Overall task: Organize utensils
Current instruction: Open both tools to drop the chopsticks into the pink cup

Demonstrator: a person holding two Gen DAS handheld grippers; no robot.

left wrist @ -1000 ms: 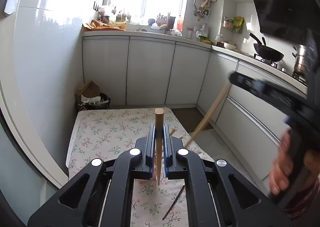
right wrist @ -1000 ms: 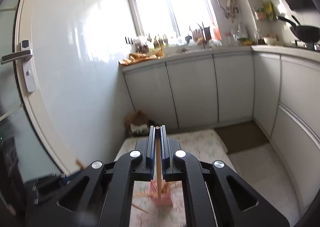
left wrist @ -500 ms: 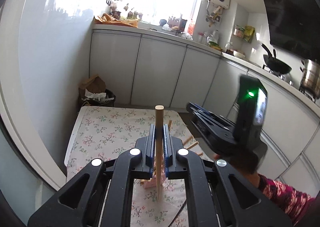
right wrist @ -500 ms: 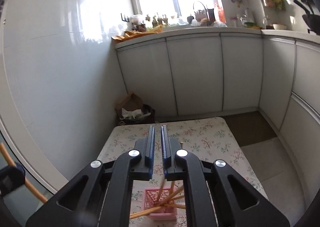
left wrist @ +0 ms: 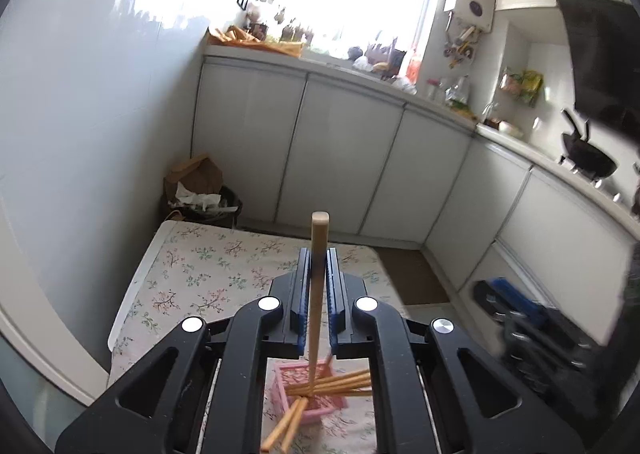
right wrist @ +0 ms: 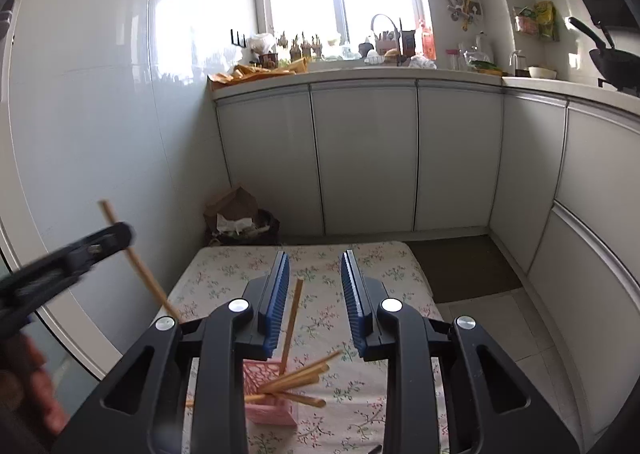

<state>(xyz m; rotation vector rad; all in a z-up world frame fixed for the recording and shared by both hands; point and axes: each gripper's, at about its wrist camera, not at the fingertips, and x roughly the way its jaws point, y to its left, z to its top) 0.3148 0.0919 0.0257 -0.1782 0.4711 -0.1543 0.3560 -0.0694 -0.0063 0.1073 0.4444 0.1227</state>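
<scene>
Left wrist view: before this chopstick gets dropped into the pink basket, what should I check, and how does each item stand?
1. Chopstick upright between the left tool pads: ok, though its jaws are opening.
2. Chopstick's lower end lined up with the pink basket: ok.
3. Right tool out of the way: ok; its jaws are opening, and the standing chopstick between them is untouched.
4. Basket upright on the table: ok.
5. Stored chopsticks sitting tidily: not ok, several lean out over the rim.
6. Lower end touching the basket floor: cannot tell.
</scene>
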